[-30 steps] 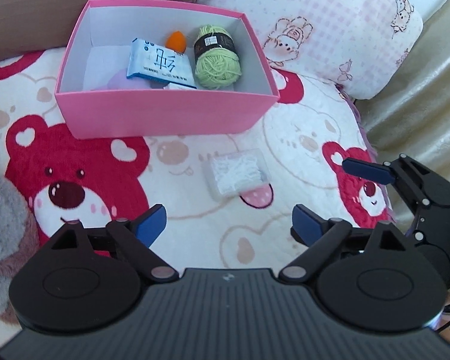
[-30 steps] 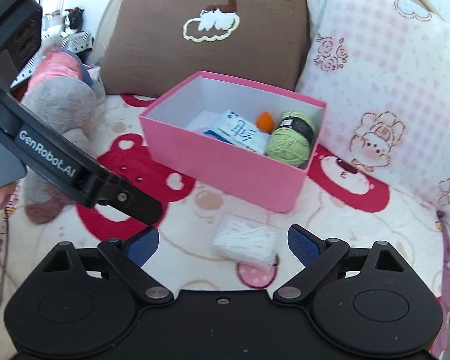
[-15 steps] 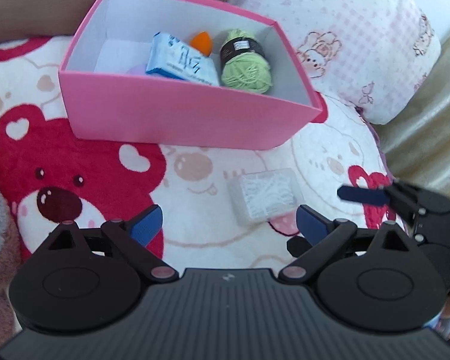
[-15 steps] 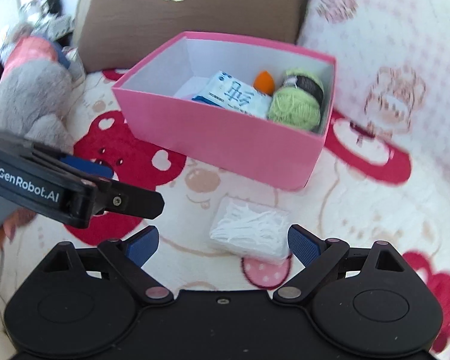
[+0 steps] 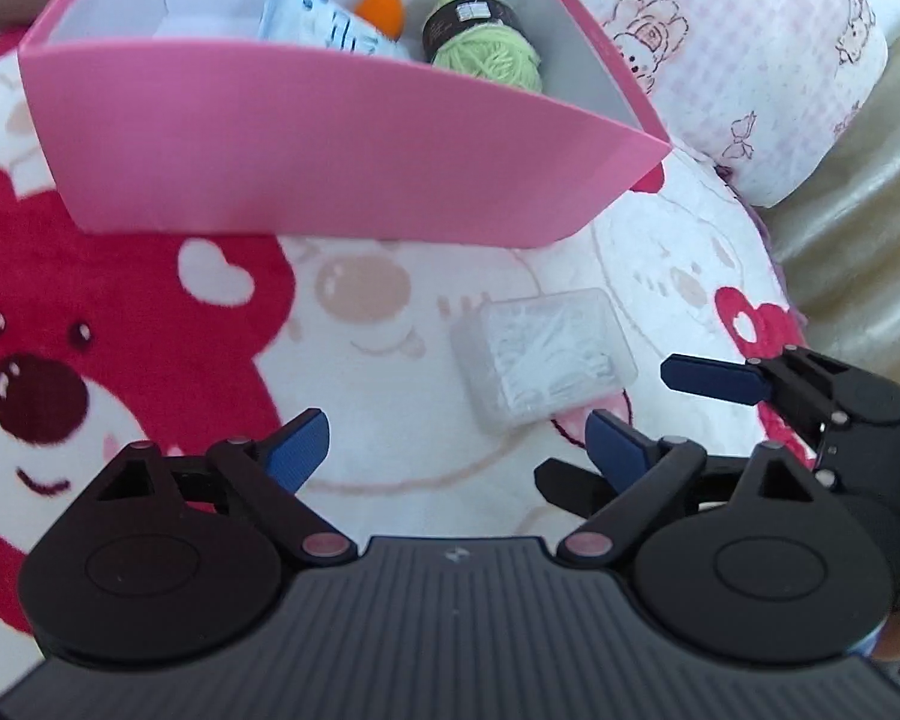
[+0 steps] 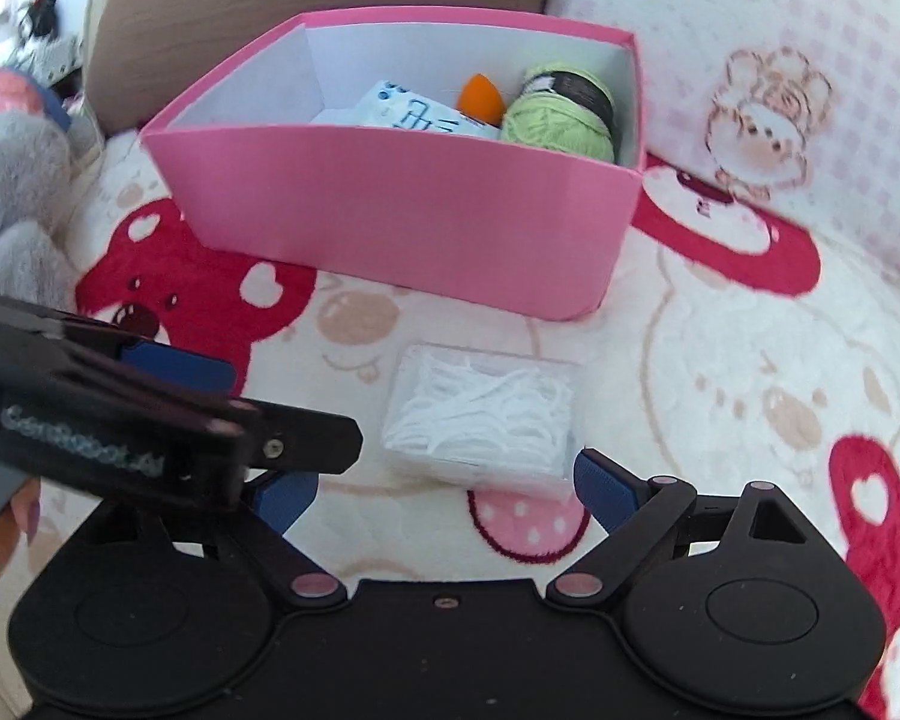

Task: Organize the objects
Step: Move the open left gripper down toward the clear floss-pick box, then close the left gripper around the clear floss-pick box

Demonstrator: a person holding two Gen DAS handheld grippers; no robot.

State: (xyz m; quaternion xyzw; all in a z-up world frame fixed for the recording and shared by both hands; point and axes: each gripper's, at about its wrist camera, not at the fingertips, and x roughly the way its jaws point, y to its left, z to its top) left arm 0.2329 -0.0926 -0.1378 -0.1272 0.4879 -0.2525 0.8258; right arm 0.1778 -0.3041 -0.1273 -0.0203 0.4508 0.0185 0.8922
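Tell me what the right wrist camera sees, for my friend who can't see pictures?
An open right gripper hovers near a clear box of white picks on a bear blanket. Behind sits a pink box holding green yarn.

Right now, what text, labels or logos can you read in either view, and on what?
"GenRobot.AI", blurred but legible, on the side of the left hand-held gripper.
Blue print on the white packet in the pink box: unreadable.
Label on the green yarn's black band: too small to read.
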